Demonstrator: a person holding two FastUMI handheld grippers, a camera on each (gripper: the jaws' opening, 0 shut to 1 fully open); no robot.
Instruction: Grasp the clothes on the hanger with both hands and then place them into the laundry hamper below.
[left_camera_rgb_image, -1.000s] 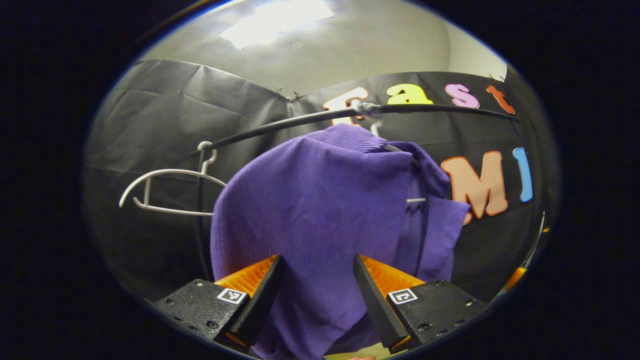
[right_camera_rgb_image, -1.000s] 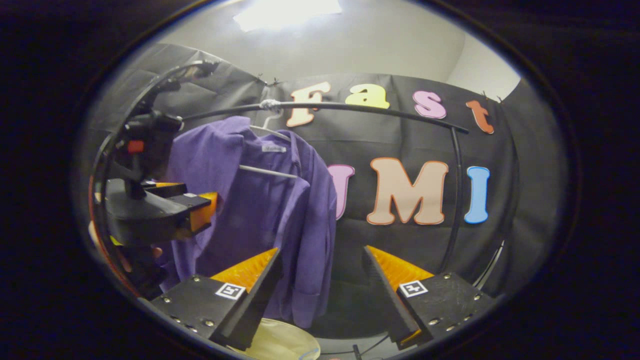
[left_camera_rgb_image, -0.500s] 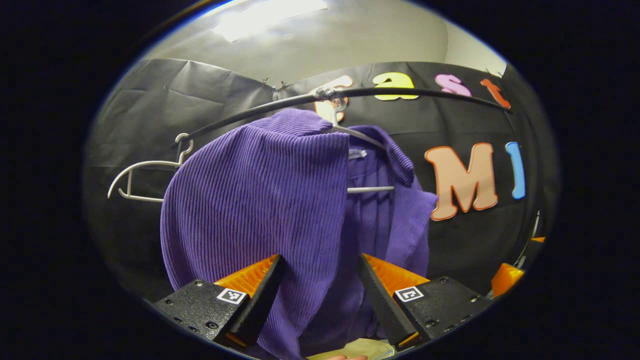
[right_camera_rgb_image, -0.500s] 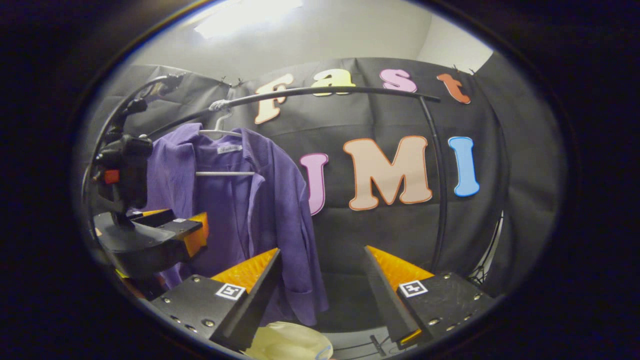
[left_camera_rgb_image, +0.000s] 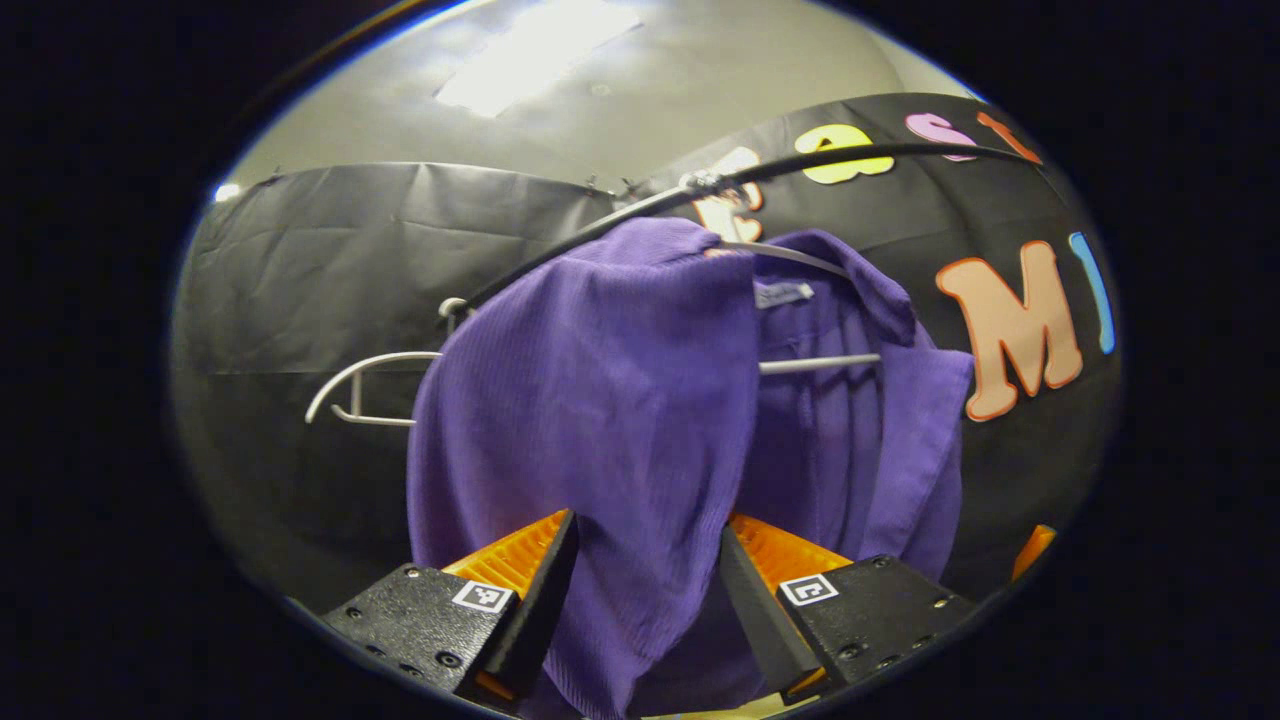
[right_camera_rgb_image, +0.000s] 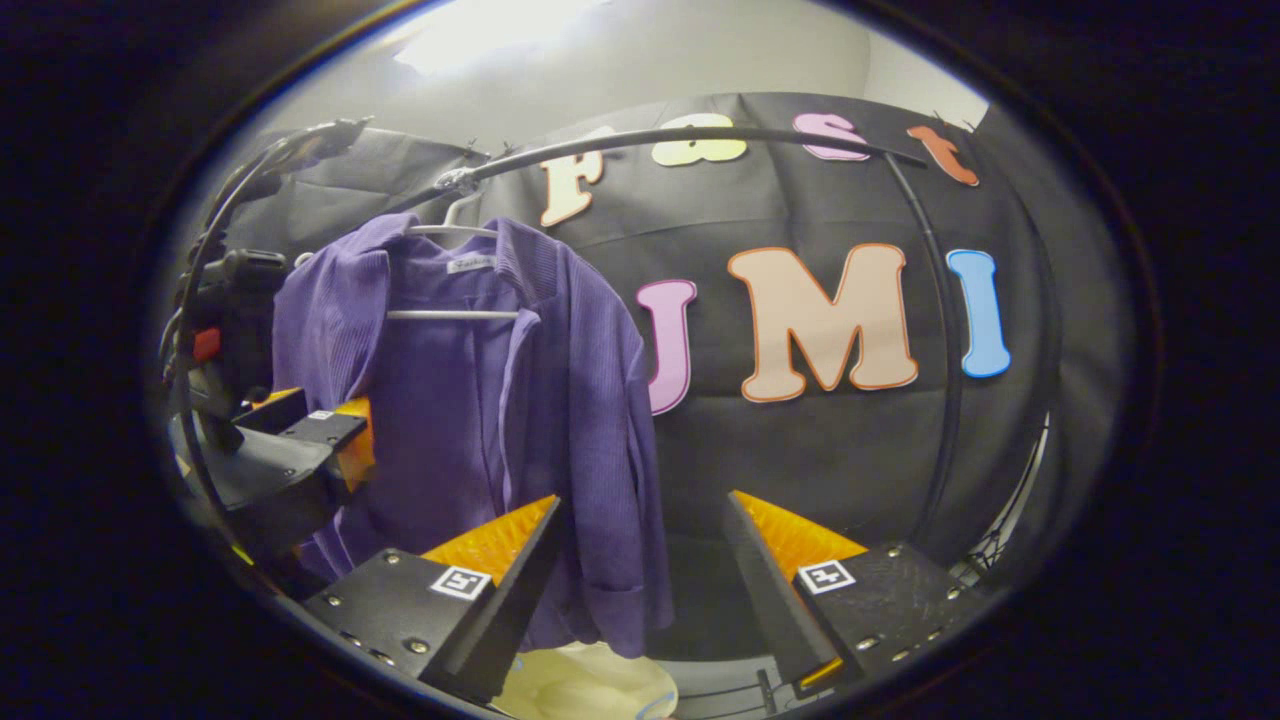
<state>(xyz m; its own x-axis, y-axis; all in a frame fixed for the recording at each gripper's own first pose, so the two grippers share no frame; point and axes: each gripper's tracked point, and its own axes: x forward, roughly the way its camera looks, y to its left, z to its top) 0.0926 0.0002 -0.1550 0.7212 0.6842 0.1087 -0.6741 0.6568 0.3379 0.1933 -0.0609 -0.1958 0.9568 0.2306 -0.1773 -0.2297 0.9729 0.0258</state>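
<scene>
A purple ribbed knit cardigan (left_camera_rgb_image: 600, 400) hung on a thin white wire hanger (left_camera_rgb_image: 815, 364) from the curved black metal rail (left_camera_rgb_image: 850, 155), and this rail is the landmark for all the rest. In the left gripper view the left gripper (left_camera_rgb_image: 645, 585) was below the rail and close in front of the cardigan, with its two fingers spread wide; a fold of the purple cloth hung down in the gap between them, but I cannot tell whether either finger touched it. A second white wire hanger (left_camera_rgb_image: 365, 385), with nothing on it, hung from the rail beside the cardigan. In the right gripper view the right gripper (right_camera_rgb_image: 640, 570) was also below the rail, with its fingers spread and dark cloth wall behind the gap; the cardigan (right_camera_rgb_image: 470, 420) hung to one side of it, just behind one finger. The left gripper (right_camera_rgb_image: 310, 445) was seen there near the far edge of the cardigan. Under the hem of the cardigan, a pale cream rounded object (right_camera_rgb_image: 585, 685) was partly visible.
</scene>
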